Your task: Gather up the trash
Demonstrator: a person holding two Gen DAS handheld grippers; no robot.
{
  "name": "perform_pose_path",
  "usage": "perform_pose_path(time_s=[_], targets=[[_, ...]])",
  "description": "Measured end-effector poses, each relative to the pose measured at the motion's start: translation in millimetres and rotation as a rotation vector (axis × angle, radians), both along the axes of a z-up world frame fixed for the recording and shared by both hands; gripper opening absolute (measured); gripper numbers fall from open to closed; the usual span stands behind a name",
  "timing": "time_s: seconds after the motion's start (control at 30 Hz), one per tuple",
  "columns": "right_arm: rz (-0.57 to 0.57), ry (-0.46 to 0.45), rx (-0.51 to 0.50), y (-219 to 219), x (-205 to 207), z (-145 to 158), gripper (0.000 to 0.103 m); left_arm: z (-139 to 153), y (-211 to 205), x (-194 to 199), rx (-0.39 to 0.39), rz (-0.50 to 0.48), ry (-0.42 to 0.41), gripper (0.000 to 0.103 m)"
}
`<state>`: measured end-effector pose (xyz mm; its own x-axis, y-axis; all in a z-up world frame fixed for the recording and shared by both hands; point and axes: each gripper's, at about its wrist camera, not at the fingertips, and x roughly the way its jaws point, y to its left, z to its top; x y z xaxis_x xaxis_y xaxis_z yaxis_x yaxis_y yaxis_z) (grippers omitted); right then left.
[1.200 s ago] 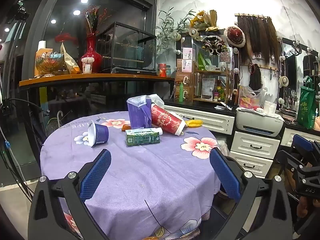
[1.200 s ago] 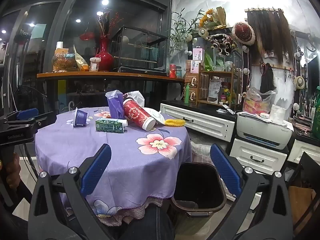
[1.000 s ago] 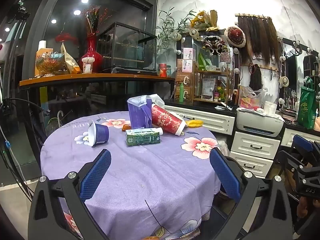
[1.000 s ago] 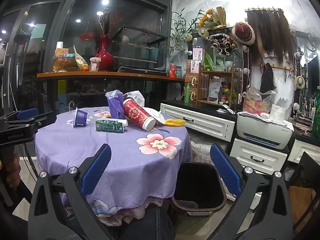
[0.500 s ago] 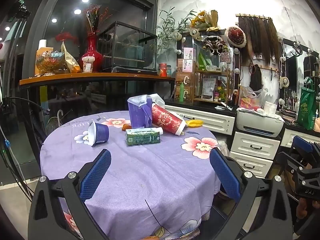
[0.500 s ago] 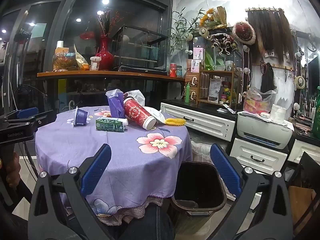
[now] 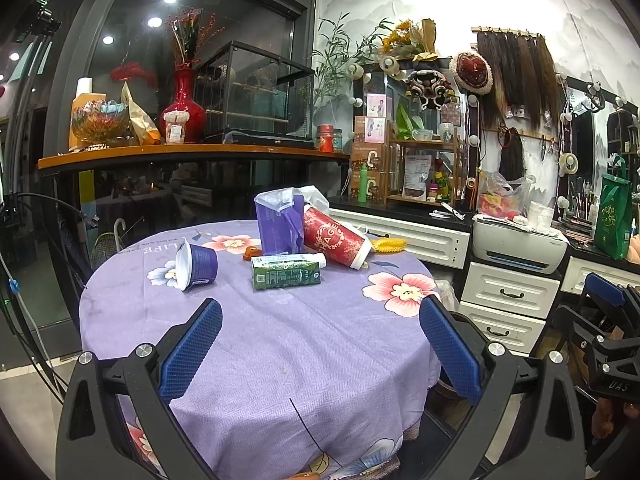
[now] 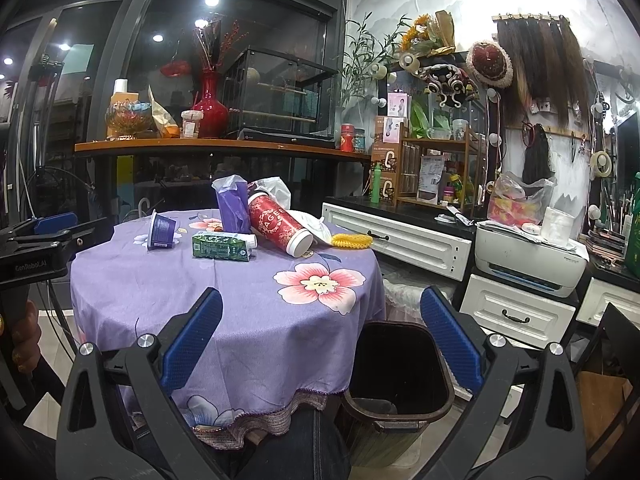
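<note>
Purple flowered cloth covers the round bench [image 7: 280, 344], and all the trash sits bunched toward its far side. Going by the left wrist view: a purple yogurt cup [image 7: 197, 265] lies tipped on its side at about 10 o'clock of the bench, mouth facing left, and I can't tell if anything's in it. Near 12 o'clock a green drink carton [image 7: 285, 275] lies flat, just in front of a purple tissue pack [image 7: 278, 224] standing upright with white plastic poking out the top. A red paper cup [image 7: 334, 237] leans against that pack, white base pointing right. Just past it at roughly 1 o'clock there's a yellow brush-looking thing [image 7: 388, 244].

Right wrist view gives you what the left one doesn't: a dark trash bin [image 8: 398, 376] on the floor right beside the bench at about 4 o'clock, with only something pale and small visible at the bottom. It also catches a dark-trousered knee at the bottom edge.

Left hand-held gripper [image 7: 320, 344] hangs over the near part of the cloth, jaws spread wide with nothing between them. Right hand-held gripper [image 8: 322, 340] is the same deal, wide apart and empty, framing the bench edge and the bin.
</note>
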<state>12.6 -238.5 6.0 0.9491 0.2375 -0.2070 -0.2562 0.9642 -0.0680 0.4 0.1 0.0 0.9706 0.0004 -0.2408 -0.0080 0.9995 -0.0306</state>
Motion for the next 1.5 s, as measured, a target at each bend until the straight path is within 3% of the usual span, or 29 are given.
perform_pose_path(time_s=[1.5], targets=[[0.002, 0.009, -0.003, 4, 3, -2, 0.098, -5, 4, 4, -0.002, -0.001, 0.006, 0.098]])
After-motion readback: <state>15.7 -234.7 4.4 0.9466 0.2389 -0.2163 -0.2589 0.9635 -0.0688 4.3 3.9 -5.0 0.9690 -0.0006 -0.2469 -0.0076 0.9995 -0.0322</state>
